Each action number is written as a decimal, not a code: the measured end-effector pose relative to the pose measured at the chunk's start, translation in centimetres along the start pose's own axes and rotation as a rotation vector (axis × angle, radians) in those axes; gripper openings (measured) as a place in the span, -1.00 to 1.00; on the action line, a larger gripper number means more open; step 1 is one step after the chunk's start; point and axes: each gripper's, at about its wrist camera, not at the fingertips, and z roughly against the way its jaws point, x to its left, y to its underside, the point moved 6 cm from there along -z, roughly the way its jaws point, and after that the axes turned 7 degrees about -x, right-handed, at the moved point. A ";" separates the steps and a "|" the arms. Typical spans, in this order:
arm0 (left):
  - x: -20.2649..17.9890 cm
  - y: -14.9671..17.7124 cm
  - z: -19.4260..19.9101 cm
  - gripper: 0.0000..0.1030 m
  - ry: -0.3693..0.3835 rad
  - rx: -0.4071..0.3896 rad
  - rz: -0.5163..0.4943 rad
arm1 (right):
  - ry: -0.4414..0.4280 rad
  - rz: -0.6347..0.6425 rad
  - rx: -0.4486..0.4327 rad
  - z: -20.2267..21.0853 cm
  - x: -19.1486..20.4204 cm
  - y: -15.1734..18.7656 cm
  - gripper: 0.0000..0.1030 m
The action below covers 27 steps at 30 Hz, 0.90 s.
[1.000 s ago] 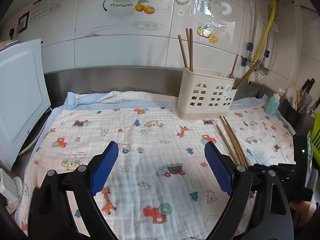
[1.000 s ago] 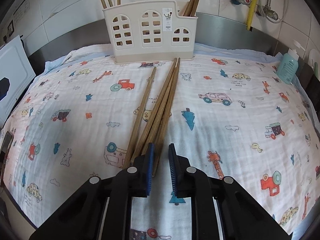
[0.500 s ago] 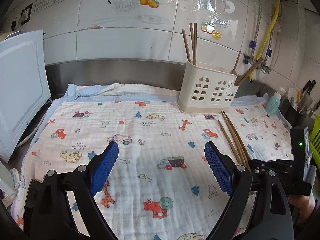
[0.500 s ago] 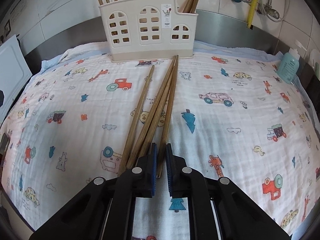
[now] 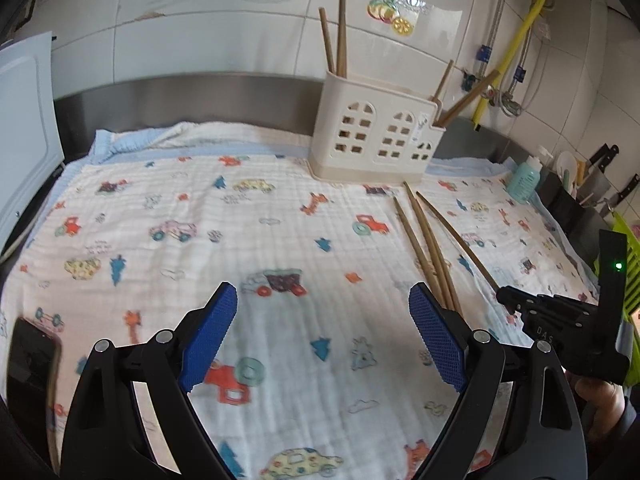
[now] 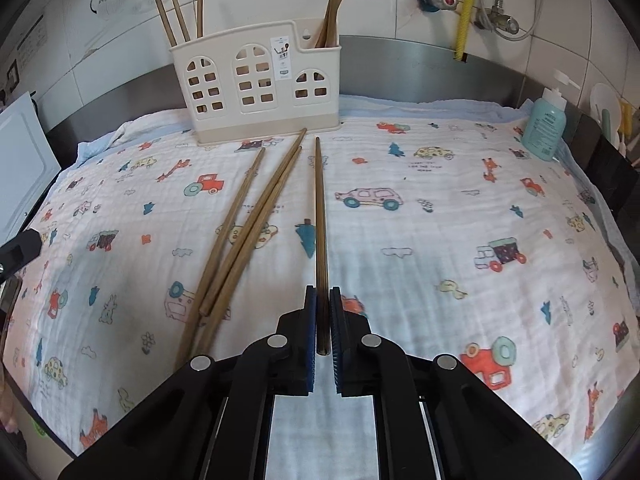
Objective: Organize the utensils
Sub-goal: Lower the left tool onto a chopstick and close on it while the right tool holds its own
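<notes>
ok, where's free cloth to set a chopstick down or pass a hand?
Free: the cloth right of the held chopstick, out to the blue bottle, and the wide stretch left of the three loose chopsticks, toward the white board. Crowded: the strip from the holder down to the right gripper.

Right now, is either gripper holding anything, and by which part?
The right gripper is shut on one wooden chopstick, pinched near its thick near end. The left gripper is open and holds nothing.
</notes>
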 end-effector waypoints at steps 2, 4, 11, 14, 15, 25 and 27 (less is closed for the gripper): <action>-1.1 0.7 -0.6 0.69 0.010 0.029 0.003 | -0.003 0.007 -0.007 0.4 -0.4 0.2 -0.88; -1.9 1.2 -1.1 0.67 0.011 0.055 0.004 | -0.003 0.014 -0.013 0.7 -0.7 0.4 -0.88; -5.0 2.4 -3.3 0.64 0.004 0.120 0.018 | -0.024 0.036 -0.038 1.9 -1.8 1.0 -0.88; -6.3 2.3 -4.3 0.38 0.008 0.138 0.019 | -0.036 0.039 -0.044 2.2 -2.4 1.1 -0.88; -6.6 2.3 -4.6 0.37 0.007 0.143 0.019 | -0.040 0.038 -0.045 2.2 -2.6 1.1 -0.88; -9.6 2.3 -7.9 -0.09 -0.018 0.181 -0.042 | -0.083 0.023 -0.059 2.7 -3.8 1.2 -0.87; -9.7 2.5 -8.4 -0.14 -0.017 0.195 -0.040 | -0.088 0.020 -0.061 2.7 -3.9 1.2 -0.87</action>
